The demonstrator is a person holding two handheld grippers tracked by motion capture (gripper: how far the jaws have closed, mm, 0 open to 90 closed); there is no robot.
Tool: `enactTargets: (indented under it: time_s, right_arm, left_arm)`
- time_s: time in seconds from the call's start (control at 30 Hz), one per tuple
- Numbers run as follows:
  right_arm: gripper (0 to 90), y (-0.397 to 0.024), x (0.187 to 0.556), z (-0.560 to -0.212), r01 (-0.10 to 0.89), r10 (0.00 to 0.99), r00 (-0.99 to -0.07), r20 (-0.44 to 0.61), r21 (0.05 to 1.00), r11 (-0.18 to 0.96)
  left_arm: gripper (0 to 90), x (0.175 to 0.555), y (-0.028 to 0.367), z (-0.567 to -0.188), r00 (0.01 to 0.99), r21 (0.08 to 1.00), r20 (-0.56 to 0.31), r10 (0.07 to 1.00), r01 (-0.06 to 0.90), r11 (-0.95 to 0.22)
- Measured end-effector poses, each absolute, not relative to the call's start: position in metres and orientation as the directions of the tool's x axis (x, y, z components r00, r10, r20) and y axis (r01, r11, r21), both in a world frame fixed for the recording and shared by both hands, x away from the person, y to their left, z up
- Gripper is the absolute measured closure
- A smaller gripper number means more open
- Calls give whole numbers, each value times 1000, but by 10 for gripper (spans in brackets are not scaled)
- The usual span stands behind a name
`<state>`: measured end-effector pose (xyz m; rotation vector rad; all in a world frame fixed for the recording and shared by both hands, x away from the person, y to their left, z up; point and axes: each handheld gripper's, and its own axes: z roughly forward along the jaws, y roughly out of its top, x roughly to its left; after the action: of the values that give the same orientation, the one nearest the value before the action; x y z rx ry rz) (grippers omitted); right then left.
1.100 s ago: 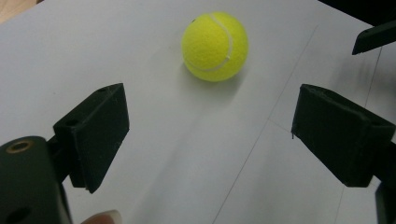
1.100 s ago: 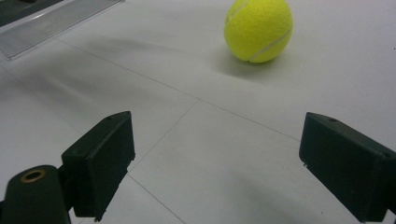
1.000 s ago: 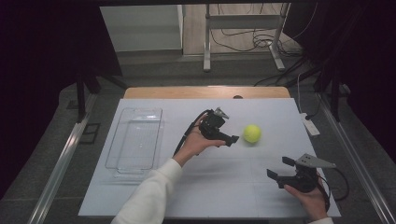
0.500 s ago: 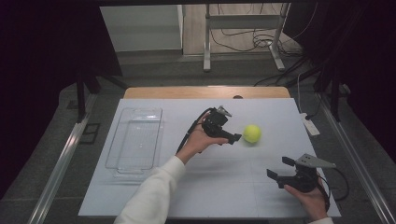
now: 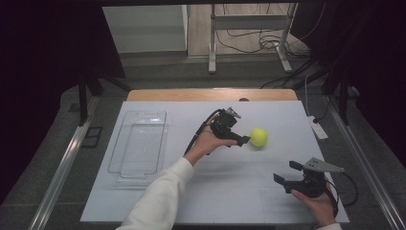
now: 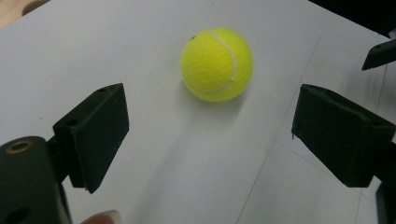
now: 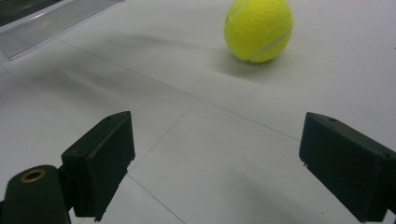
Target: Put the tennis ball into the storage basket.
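Frame centre: my left tool (image 5: 243,139) gaped wide, gripping nothing, just left of tennis ball (image 5: 258,137) resting on counter (image 5: 225,191). Lower right: my right tool (image 5: 287,175) wide open, empty.

Ball and tray on the counter

The ball (image 5: 258,137) is lying right of the tray (image 5: 139,143), well apart, the left claw (image 5: 242,140) sitting between them.

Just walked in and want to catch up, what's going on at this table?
A person holds a gripper in each hand. The left gripper, jaws open, is right beside a yellow tennis ball on the white table, not gripping it. The right gripper waits open nearer the person. A clear tray sits to the left.
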<state>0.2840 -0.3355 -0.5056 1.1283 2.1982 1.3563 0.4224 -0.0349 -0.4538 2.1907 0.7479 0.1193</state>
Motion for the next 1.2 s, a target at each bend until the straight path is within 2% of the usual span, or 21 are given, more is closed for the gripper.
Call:
enactTargets:
  time_s: [1.2]
  right_arm:
    - [106,-336,284,-506,458,759,-637,135,858,232]
  left_arm:
    - [95,434,-66,-451,840,712,-161,519,463,-528]
